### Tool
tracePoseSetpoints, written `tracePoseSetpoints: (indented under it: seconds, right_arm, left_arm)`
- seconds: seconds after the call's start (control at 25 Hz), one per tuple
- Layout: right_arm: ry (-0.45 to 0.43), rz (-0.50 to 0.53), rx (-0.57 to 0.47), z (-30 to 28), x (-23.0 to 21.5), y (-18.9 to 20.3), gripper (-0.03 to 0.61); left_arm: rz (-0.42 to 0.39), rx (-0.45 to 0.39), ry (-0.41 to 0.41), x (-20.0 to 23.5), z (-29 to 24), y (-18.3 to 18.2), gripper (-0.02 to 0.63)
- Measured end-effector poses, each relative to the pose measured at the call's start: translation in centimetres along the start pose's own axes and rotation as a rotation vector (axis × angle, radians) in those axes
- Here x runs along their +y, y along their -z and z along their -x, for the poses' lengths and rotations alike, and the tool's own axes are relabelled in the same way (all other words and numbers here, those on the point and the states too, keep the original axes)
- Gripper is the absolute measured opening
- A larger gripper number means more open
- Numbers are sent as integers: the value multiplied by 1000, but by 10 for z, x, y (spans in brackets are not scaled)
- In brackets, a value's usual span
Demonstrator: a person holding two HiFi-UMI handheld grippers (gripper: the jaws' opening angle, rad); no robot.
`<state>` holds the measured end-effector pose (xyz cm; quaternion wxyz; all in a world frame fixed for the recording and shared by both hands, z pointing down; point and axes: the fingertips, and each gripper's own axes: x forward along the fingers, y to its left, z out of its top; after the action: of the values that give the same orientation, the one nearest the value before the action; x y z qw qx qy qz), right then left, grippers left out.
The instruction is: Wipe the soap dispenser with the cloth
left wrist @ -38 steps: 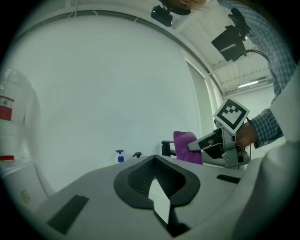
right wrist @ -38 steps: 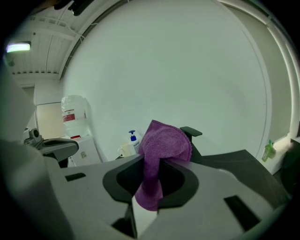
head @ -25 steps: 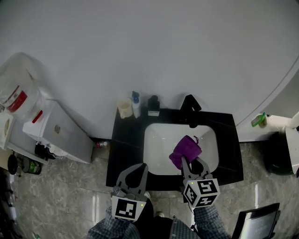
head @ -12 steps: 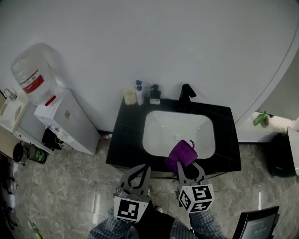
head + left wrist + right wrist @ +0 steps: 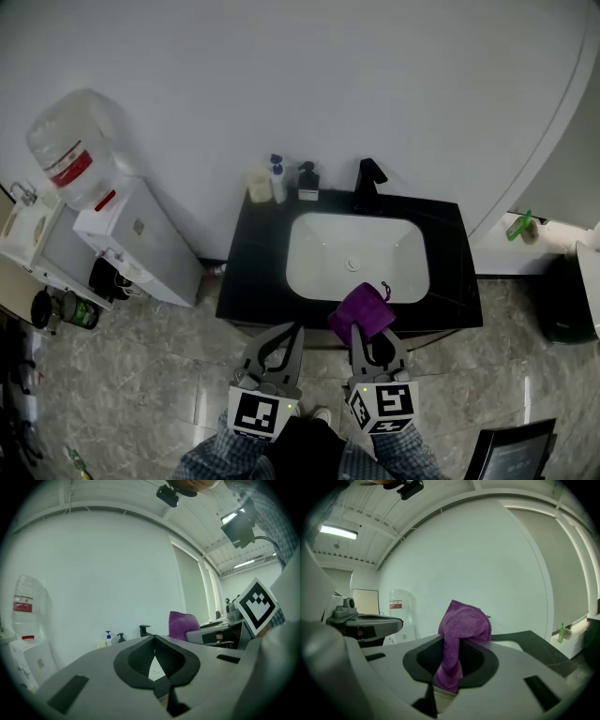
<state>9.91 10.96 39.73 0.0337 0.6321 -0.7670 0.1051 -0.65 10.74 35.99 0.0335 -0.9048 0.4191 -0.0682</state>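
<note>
A black soap dispenser (image 5: 307,180) stands at the back left of the black counter (image 5: 246,272), beside a blue-capped pump bottle (image 5: 277,178) and a cream cup (image 5: 258,184). My right gripper (image 5: 362,330) is shut on a purple cloth (image 5: 362,311), held over the counter's front edge, well short of the dispenser. In the right gripper view the cloth (image 5: 461,625) bunches up above the closed jaws of the right gripper (image 5: 452,641). My left gripper (image 5: 289,330) hangs beside it, shut and empty. The left gripper view shows the dispenser (image 5: 121,637) far ahead and the cloth (image 5: 182,625) to the right.
A white basin (image 5: 323,267) fills the counter's middle, with a black faucet (image 5: 367,178) behind it. A water cooler (image 5: 131,248) with a bottle (image 5: 67,150) stands to the left. At the right are a green bottle (image 5: 518,226) and a dark bin (image 5: 561,309).
Both grippers have drawn back from over the basin to the counter's front edge. The cloth stays in the right gripper. The head view now takes in more floor.
</note>
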Motion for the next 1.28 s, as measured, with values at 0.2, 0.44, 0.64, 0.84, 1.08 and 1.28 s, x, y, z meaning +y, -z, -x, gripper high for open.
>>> tracePoseSetpoints:
  seconds: [0.2,0.44,0.64,0.84,1.08,1.28]
  right_arm:
    - [26,15,-31,1,10,-9,78]
    - [45,31,-57,-7,15,-22,78]
    - [54,51,-58,-16,17,-27,78]
    - [61,85,-57,-20,18,-28,78]
    - [74,77,-60,-21,17,-33,78]
    - [73,82,-68,-20,20,-37,78]
  left_arm:
    - [22,-48,8,10,1,-12,2]
    - [34,-63,17,22,3,-17,2]
    - [30,-51,16,34,1,-13,2]
    - [33,-54,20,39,-2,-11,2]
    - [17,-61,38,40,-6,-12,2]
    - [14,-82,40,40,-6,-19,2]
